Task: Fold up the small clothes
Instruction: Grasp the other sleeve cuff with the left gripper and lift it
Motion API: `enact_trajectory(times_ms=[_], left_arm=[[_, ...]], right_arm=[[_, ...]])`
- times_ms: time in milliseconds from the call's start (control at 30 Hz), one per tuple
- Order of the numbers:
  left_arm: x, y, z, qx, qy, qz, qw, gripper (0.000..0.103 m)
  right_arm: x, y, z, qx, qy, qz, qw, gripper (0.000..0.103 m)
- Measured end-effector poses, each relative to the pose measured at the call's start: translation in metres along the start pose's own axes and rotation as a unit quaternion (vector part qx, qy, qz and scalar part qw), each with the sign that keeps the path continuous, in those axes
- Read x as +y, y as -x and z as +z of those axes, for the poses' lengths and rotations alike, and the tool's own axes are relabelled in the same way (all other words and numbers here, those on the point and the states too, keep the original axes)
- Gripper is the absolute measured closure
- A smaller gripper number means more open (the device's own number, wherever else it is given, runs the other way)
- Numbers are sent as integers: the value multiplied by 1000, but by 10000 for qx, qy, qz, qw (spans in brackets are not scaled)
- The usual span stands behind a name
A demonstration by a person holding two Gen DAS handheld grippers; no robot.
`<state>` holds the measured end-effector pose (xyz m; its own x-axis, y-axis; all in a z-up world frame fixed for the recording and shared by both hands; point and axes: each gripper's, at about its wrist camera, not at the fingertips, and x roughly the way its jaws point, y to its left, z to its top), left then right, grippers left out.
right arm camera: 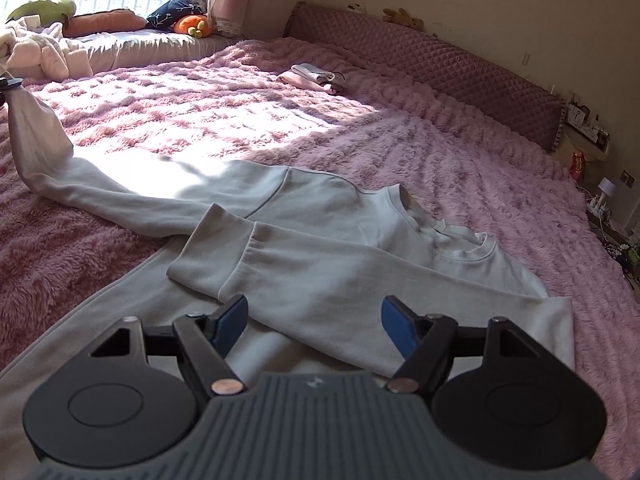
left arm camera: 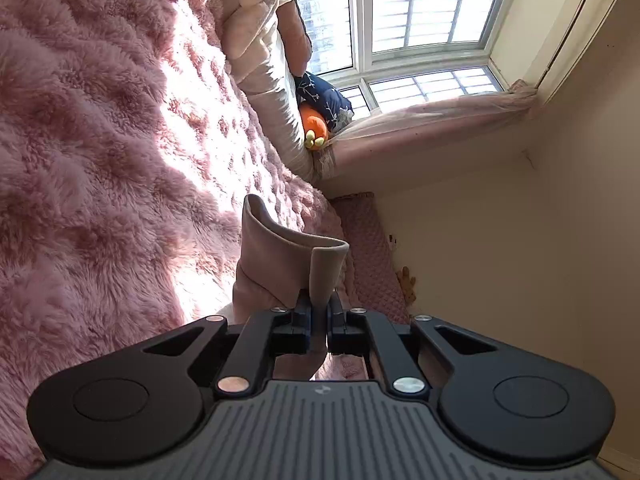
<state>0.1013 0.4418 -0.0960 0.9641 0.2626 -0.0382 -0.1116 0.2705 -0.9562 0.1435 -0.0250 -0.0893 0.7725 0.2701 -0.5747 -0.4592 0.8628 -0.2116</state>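
Note:
A pale grey sweatshirt [right arm camera: 320, 216] lies flat on the pink fluffy bedspread [right arm camera: 460, 160], neck to the right. One sleeve [right arm camera: 320, 268] is folded across the chest. The other sleeve [right arm camera: 100, 196] stretches left, and its cuff [right arm camera: 24, 120] is lifted off the bed. My left gripper [left arm camera: 319, 304] is shut on that cuff [left arm camera: 296, 256] and holds it above the bedspread; it shows at the far left edge of the right wrist view [right arm camera: 8, 84]. My right gripper [right arm camera: 314, 312] is open and empty, just above the sweatshirt's folded sleeve.
A small stack of folded clothes [right arm camera: 316, 76] lies far back on the bed. A quilted headboard [right arm camera: 440, 60] runs along the right. Cushions and a blanket [right arm camera: 40, 52] lie on the window seat at the back left. Sockets and cables [right arm camera: 600, 200] sit beyond the bed's right edge.

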Motion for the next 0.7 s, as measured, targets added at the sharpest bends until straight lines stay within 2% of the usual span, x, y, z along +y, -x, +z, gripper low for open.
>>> enact_trajectory(times_ms=[167,300,400,533,700], left_arm=[[-56,-20,-45,537,-176,-666,9962,97],[-101,-38,-95,1044,-428,-1191,9864,97],[-128,-51,-148,1552,-352,-1583,9745,97],[-147,-60,-225,2194,-521,-1873,9561,97],[-139,-72,-325,2988,-558,-1885,9338,97]], right_arm=[[-32,33,-20,-9,-287,-99,9995,32],[-60,58,-44,81,-469,-209,9986,32],[-79,71,-60,71,-565,-339,9978,32],[-108,82,-75,69,-845,-532,9950,32],[-143,93,-95,58,-1208,-701,9902,32]])
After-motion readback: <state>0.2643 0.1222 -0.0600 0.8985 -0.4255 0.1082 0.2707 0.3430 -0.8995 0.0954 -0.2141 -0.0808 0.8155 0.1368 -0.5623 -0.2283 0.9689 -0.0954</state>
